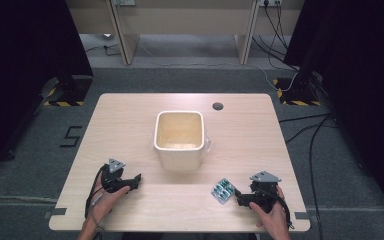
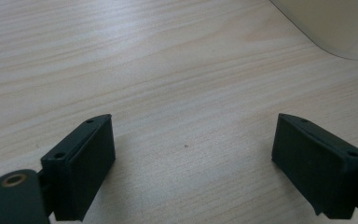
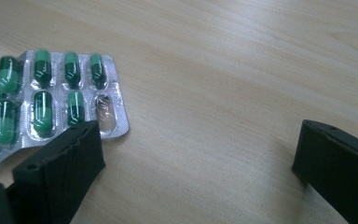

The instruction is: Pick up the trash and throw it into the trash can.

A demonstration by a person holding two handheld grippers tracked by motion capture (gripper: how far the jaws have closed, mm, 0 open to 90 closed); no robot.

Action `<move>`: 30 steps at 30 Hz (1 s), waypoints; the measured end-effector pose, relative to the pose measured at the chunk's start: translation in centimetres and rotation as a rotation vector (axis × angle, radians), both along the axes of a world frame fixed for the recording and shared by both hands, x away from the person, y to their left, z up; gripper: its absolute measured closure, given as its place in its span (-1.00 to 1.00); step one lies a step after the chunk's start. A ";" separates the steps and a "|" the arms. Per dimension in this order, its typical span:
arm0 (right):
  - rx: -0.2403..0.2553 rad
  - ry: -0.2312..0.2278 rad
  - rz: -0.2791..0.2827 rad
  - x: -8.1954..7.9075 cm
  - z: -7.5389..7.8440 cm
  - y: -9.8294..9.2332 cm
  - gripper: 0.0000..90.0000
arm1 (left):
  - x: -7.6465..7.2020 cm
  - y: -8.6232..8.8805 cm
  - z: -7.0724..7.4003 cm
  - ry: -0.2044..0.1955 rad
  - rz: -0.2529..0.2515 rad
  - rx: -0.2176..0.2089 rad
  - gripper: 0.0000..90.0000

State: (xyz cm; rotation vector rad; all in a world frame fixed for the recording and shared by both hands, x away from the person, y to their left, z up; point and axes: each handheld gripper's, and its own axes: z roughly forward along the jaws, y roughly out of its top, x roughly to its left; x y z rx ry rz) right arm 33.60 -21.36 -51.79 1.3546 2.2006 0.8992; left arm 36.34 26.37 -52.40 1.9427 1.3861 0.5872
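A silver blister pack of green capsules lies flat on the wooden table, in front of and to the right of a cream square tub. My right gripper rests just right of the pack, jaws open; in the right gripper view the blister pack lies beside and partly behind the left jaw, and bare wood fills the gap of the gripper. My left gripper sits near the front left, open over bare wood. The left gripper view has its gripper with the tub at top right.
A small dark round grommet sits in the table near the far edge. Cables trail over the grey floor to the right. The tub looks empty inside. Bare wood lies left of the tub and along the front edge.
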 end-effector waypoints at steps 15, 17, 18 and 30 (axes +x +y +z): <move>0.024 -0.044 0.074 -1.2 0.9 -0.7 -0.66 | 0.0 0.0 0.0 0.000 0.001 0.000 -0.73; 0.024 -0.057 0.079 -1.3 1.3 -0.6 -0.66 | 0.0 0.0 0.0 0.000 0.000 0.000 -0.73; 0.026 -0.063 0.083 -1.4 1.5 -0.5 -0.66 | 0.0 0.0 0.0 -0.001 0.001 -0.001 -0.73; 0.033 -0.102 0.148 -2.0 2.8 1.1 -0.66 | 0.0 0.0 0.0 0.000 0.001 -0.001 -0.73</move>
